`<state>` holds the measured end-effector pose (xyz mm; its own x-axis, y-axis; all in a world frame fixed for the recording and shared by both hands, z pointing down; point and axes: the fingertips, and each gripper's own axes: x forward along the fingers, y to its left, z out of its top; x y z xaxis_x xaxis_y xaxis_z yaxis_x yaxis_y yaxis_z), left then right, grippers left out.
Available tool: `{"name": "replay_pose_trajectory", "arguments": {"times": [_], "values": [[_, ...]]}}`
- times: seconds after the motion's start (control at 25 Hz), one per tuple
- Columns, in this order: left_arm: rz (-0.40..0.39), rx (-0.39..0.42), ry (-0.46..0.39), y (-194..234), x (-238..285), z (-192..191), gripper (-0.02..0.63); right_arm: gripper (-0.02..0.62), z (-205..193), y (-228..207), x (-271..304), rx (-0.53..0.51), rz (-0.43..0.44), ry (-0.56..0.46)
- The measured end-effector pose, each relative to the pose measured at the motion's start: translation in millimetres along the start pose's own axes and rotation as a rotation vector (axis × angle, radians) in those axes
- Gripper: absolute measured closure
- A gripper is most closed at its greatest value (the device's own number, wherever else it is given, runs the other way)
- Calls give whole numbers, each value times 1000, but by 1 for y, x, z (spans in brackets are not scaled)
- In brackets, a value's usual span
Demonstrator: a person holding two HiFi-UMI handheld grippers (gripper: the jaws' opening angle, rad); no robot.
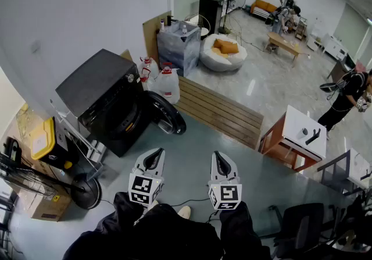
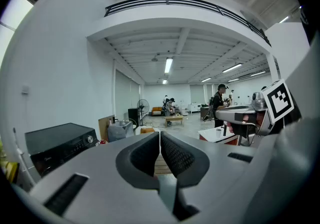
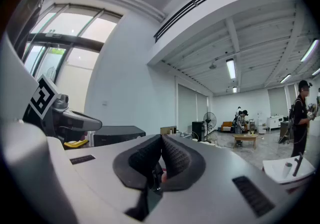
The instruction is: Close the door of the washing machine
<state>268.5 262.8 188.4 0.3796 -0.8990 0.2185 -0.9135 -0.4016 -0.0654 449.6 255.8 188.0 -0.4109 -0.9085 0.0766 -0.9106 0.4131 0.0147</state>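
A black front-loading washing machine [image 1: 107,99] stands against the left wall. Its round door [image 1: 165,113] hangs open, swung out to the right over the floor. My left gripper [image 1: 152,160] and right gripper [image 1: 221,164] are held side by side in front of me, well short of the door, both shut and empty. In the left gripper view the left gripper [image 2: 159,134] has its pads together, with the machine [image 2: 57,143] low on the left. In the right gripper view the right gripper [image 3: 161,138] is also pressed shut, and the machine's top [image 3: 117,134] shows just behind it.
Water jugs [image 1: 168,84] stand right of the machine, beside a wooden slatted platform [image 1: 218,110]. A yellow-lidded bin [image 1: 42,136] and a floor fan [image 1: 87,190] are left of me. A small white-topped table [image 1: 296,136] and an office chair [image 1: 302,227] are on the right. A person [image 1: 349,99] stands far right.
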Motion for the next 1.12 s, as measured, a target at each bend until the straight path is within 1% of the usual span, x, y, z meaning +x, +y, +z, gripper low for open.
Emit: {"name": "replay_pose_trajectory", "arguments": {"times": [0.16,0.32,0.6,0.88,1.12], "values": [[-4,2,2,-3,2,1,577,578,0,-6,-2,26,-15,-13],[-13,3,7,-9,10,0,577,578,-4,-15,-2,21,-27,-2],[-49,3,9,-16,40,4,577,578,-9,-37,8,21,-60,13],[-77,12,23,-6,92,7,577,578,-17,-70,42,36,-101,30],[-104,3,32,22,168,14,577,578,-21,-103,105,28,-132,52]]}}
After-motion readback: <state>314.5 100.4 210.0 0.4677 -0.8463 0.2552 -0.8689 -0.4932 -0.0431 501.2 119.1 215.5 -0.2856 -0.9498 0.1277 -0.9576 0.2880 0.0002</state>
